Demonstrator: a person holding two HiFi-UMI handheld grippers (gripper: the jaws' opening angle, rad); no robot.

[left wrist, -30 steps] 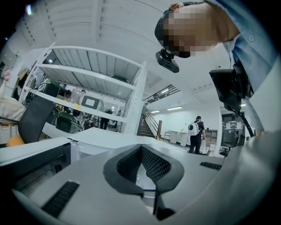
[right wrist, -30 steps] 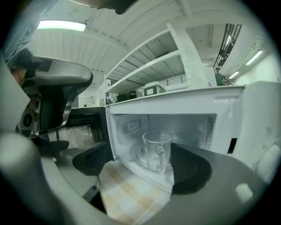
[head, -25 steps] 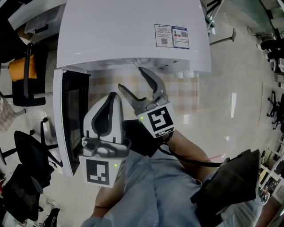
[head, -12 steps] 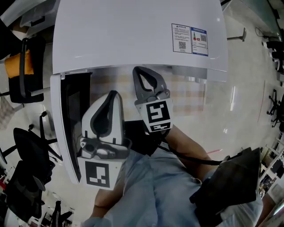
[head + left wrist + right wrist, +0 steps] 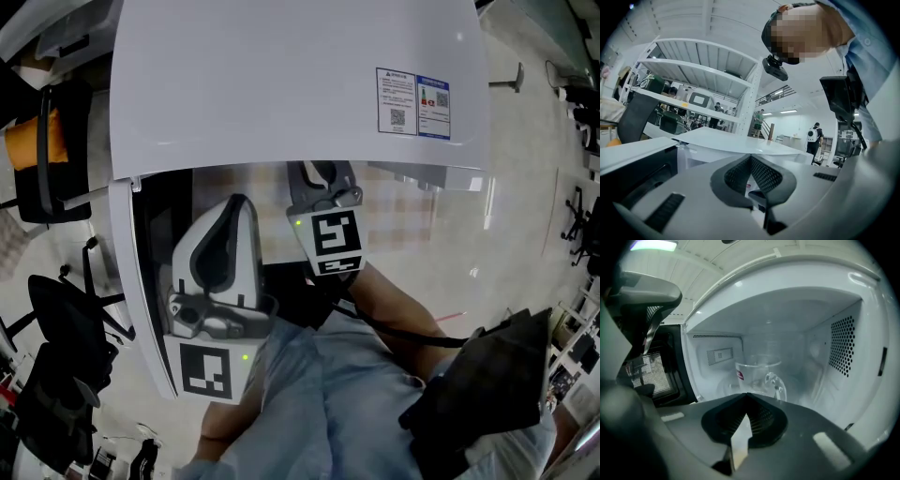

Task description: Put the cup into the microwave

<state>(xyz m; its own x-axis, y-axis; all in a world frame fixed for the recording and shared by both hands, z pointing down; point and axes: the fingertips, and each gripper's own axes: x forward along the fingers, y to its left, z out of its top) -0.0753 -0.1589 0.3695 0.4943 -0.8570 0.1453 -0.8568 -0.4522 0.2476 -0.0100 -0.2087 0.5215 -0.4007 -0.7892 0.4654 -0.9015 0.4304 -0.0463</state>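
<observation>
White microwave fills our head view from above, its door open at left. We see the left gripper just beside the door, jaws together, empty. Our right gripper pokes under the top's front edge into the mouth. Its tips are cut off there, and the cavity is hidden from this view.

Left gripper view: jaws shut with nothing between them, microwave top beyond, shelves and people far off.

Right gripper view: jaws pressed together, nothing gripped. We see the glass cup upright inside the cavity near the middle. It is straight ahead of the jaw tips and apart from them, with its handle turned toward us and to the right. We judge the cup already placed. The right gripper is the nearer one, and any pull-out would go straight back along its own axis, away from the cup. The jaws hide the cup's base, and the glass is faint against the haze.
</observation>
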